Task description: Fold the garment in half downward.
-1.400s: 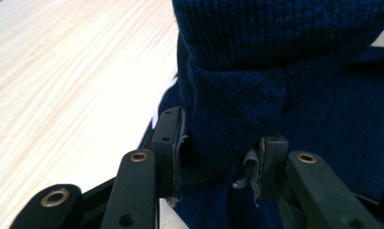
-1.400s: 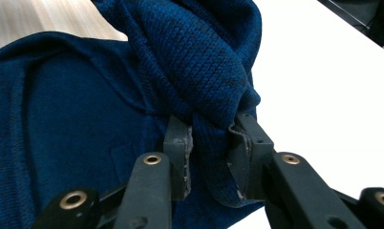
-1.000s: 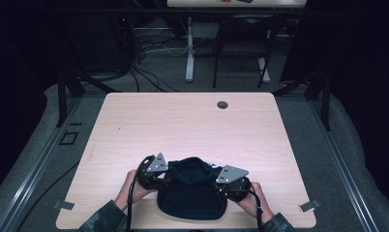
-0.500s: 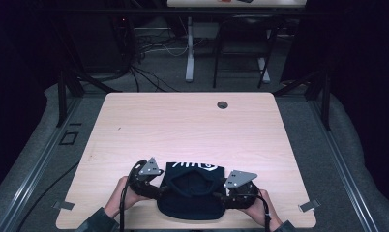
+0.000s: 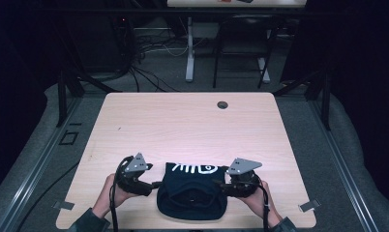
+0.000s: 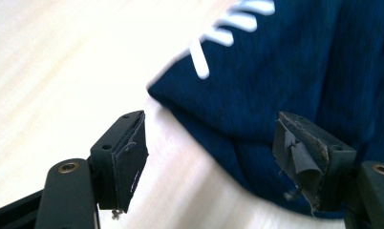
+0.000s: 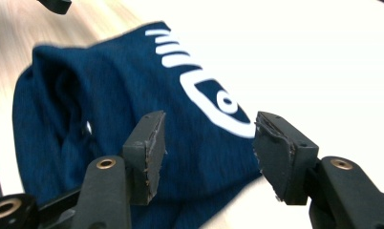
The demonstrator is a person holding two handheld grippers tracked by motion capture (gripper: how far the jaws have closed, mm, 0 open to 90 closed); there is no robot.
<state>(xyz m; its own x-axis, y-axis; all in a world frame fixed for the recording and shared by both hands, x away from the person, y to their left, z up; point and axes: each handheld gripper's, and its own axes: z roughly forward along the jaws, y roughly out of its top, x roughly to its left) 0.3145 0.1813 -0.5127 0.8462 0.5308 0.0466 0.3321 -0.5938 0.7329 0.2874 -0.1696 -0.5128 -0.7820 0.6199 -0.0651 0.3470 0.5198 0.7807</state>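
Observation:
A dark navy garment (image 5: 192,195) with a white print (image 5: 195,169) lies folded near the table's front edge. It also shows in the left gripper view (image 6: 295,67) and the right gripper view (image 7: 113,95). My left gripper (image 5: 155,184) is at the garment's left side. Its jaws have just been opening and now stand apart (image 6: 211,157), the cloth's edge lying loose between them, and neither pad presses it. My right gripper (image 5: 219,184) sits at the right side. Its jaws have just been opening too and hover over the cloth (image 7: 207,152) without gripping it.
The light wooden table (image 5: 183,130) has a round cable hole (image 5: 222,105) near its far edge. Beyond it are desk legs (image 5: 189,48) and cables on the grey floor. A tip of the other gripper (image 7: 54,5) shows at the top left of the right gripper view.
A second ago both grippers were pressed into the bunched garment. It now lies flat with its white print showing, and both grippers have let go and drawn apart to its sides.

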